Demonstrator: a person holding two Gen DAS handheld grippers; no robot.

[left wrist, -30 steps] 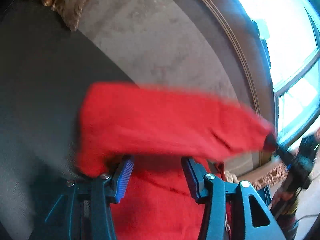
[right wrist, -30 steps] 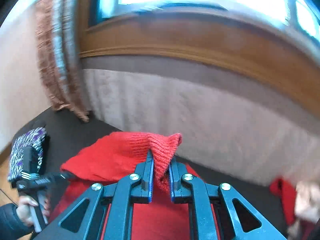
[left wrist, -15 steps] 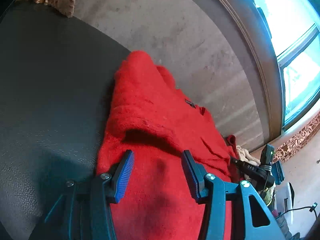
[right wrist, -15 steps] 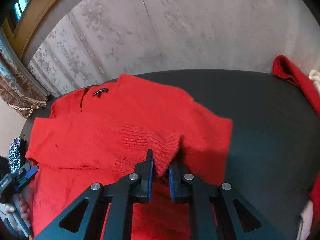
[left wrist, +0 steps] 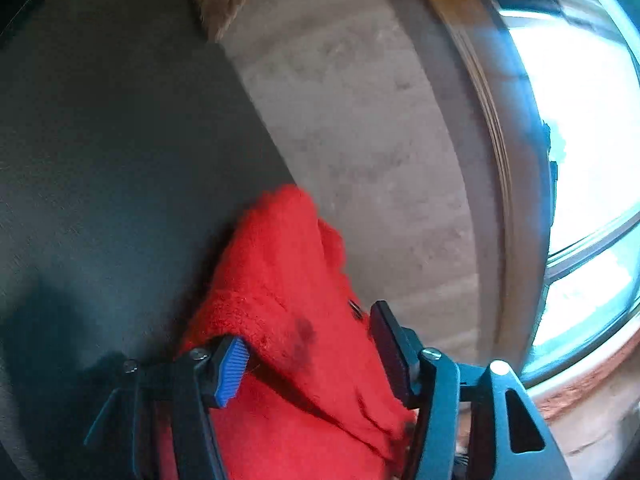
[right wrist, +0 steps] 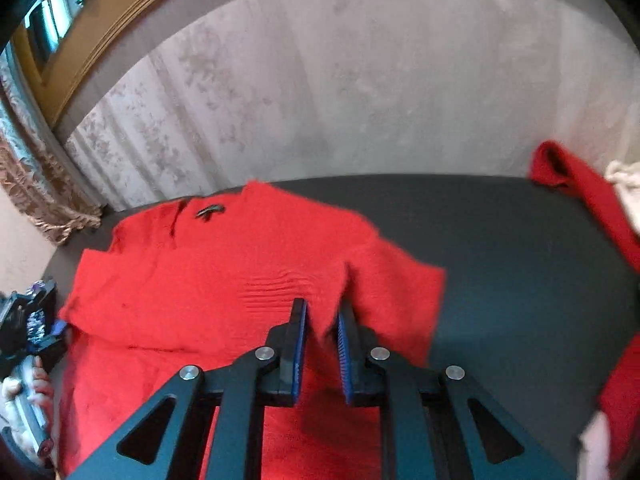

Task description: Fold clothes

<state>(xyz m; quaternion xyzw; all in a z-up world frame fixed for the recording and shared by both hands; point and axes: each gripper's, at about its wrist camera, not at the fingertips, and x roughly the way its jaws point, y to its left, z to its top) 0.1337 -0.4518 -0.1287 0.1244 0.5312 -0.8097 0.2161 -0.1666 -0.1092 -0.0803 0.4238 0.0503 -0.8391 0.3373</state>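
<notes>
Lying mid-frame on the dark table [right wrist: 520, 240], the red sweater [right wrist: 192, 280] has its cuff pinched in the right gripper [right wrist: 322, 336]. The left gripper [left wrist: 308, 354], jaws opening, straddles cloth unpressed. Risk: the sleeve fold slumps once released.

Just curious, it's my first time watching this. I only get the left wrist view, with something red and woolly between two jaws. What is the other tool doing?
Observer: The right gripper has a ribbed fold of the red knitted sweater between its nearly shut jaws.
Operator: Is the sweater spread out?
Observer: Mostly. It lies fairly flat on the dark tabletop, with its neckline toward the wall.
Operator: Any other clothes around?
Observer: Yes. A second red garment lies at the table's right edge, beside a cream cloth.
</notes>
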